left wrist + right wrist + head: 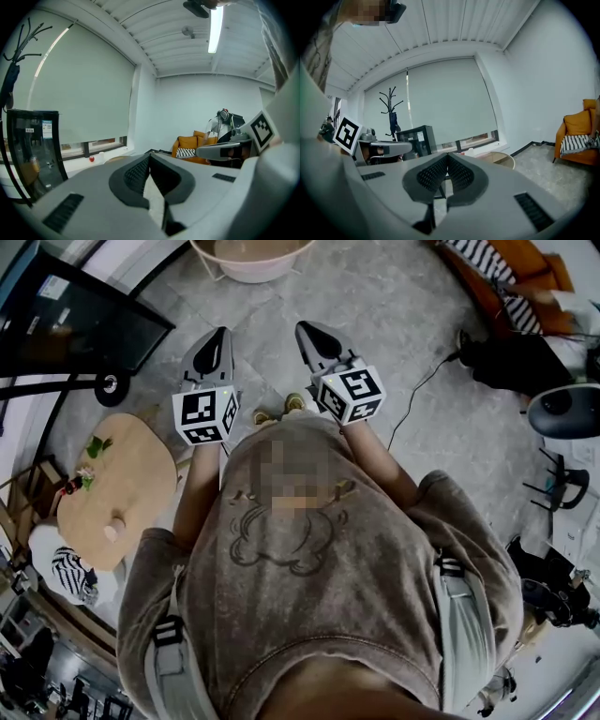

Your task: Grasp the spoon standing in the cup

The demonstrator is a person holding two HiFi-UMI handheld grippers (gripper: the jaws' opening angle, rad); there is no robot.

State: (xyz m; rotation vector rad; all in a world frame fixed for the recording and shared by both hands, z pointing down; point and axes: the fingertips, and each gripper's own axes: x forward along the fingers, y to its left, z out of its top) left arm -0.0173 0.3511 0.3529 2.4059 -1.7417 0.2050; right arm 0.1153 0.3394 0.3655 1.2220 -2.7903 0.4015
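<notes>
I see no cup with a spoon clearly in any view. A small pale thing (112, 532) stands on the low wooden table (131, 474) at the left, but I cannot tell what it is. Both grippers are held out in front of the person's chest, above the floor and close together. My left gripper (210, 349) is shut and holds nothing; its dark pads (136, 174) meet in the left gripper view. My right gripper (313, 337) is also shut and empty, with its pads (461, 176) closed tip to tip. Each gripper shows in the other's view: the right one (225, 150) and the left one (386, 147).
A black glass cabinet (75, 329) stands at the far left, also seen as (415, 136). A round pale tub (253, 263) is straight ahead. An orange sofa (516, 268) is at the far right. A coat stand (392, 110) rises by the blind. A cable (422, 390) runs across the grey floor.
</notes>
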